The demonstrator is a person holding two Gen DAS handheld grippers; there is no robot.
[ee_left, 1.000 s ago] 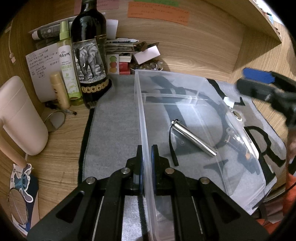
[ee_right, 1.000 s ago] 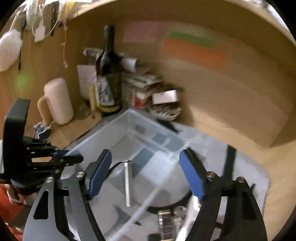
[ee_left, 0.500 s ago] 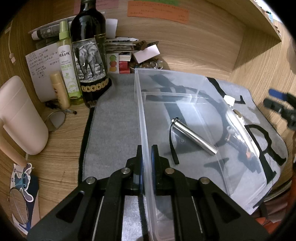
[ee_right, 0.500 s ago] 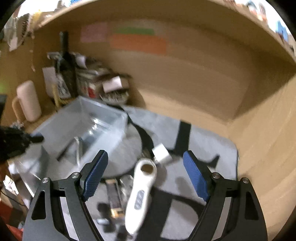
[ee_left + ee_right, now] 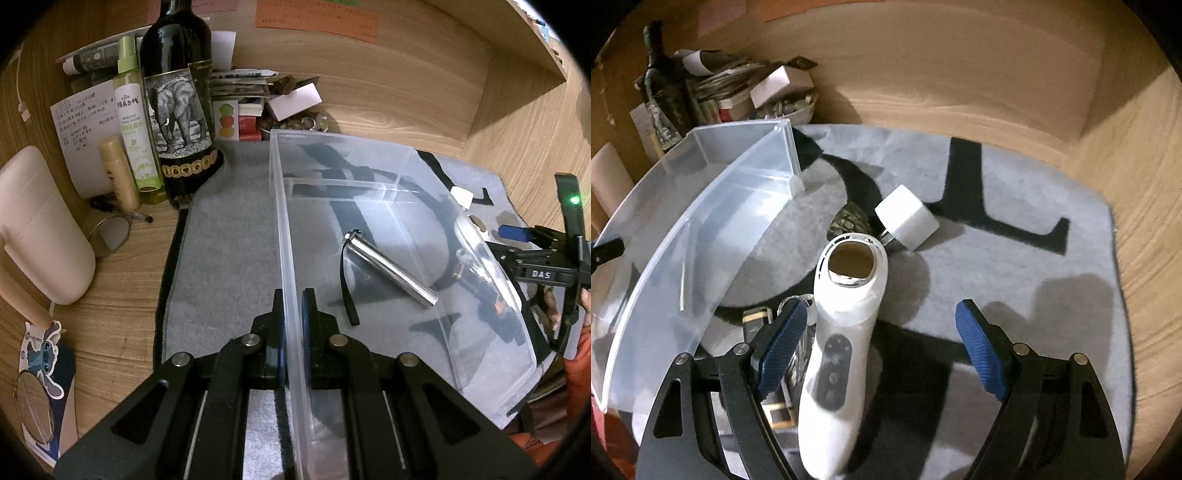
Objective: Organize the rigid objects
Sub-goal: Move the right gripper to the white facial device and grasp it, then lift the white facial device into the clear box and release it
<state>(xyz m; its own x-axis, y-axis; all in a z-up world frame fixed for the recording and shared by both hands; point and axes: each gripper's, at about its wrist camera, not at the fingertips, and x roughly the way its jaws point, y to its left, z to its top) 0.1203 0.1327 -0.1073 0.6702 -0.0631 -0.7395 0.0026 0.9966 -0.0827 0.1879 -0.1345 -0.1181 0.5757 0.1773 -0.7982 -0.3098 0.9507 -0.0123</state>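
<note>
A clear plastic bin [image 5: 284, 229] stands on a grey mat. My left gripper [image 5: 292, 295] is shut on the bin's near left wall. A silver metal tube with a black strap [image 5: 391, 267] lies inside the bin. My right gripper [image 5: 882, 339] is open, low over the mat beside the bin [image 5: 713, 206]. A white handheld device [image 5: 846, 332] lies between its fingers, closer to the left finger [image 5: 783, 343]. A white cube [image 5: 907, 216], a brown textured lump [image 5: 849, 221] and small dark items [image 5: 757, 321] lie near it. The right gripper also shows in the left wrist view [image 5: 535, 254].
A wine bottle [image 5: 177, 99], a green spray bottle [image 5: 135, 122], a beige tube, a pale mug [image 5: 37, 229], papers and small boxes crowd the back left of the wooden desk. A wooden wall rises behind and at the right of the mat [image 5: 1052, 206].
My right gripper swung away from over the bin to the right and came down over the white device, staying open. My left gripper and the bin have not moved.
</note>
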